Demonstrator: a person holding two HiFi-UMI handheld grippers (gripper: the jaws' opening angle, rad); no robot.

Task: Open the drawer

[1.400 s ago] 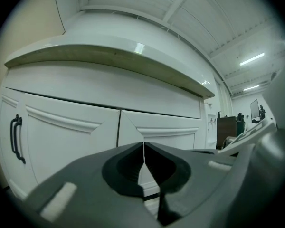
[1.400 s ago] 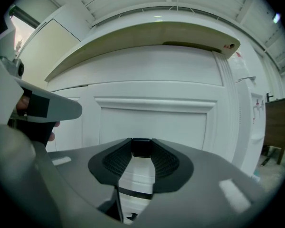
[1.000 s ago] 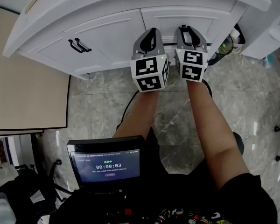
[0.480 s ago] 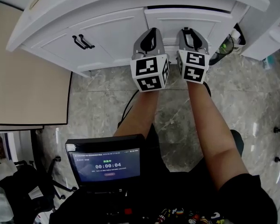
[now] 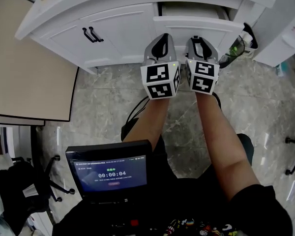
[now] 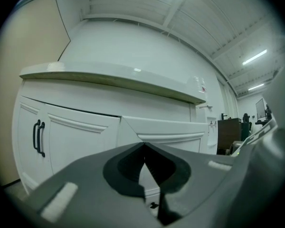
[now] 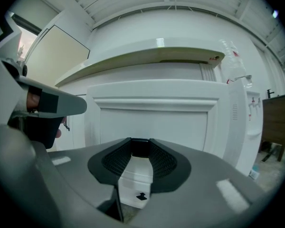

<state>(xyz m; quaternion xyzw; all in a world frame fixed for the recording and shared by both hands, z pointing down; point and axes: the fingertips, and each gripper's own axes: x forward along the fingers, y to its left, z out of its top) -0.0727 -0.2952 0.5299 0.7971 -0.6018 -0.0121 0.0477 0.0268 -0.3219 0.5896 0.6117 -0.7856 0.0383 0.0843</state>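
The white drawer (image 5: 199,24) of a white cabinet (image 5: 113,28) stands partly pulled out, its inside (image 5: 189,9) showing from above. My right gripper (image 5: 197,38) is at the middle of the drawer front (image 7: 154,122), its jaws shut on a small dark handle (image 7: 140,148). Beside it on the left, my left gripper (image 5: 161,37) hangs just in front of the cabinet, jaws shut with nothing between them (image 6: 144,151). In the left gripper view the drawer front (image 6: 168,129) juts out from the cabinet face.
Two black door handles (image 5: 92,34) sit on the cabinet doors to the left. A beige tabletop (image 5: 29,73) fills the left side. A bin with clutter (image 5: 241,42) stands right of the cabinet. A monitor (image 5: 110,173) is below, over the marble floor (image 5: 108,102).
The drawer has slid out from nearly closed to partly open, drawn back with the right gripper. The left gripper has drifted back alongside it.
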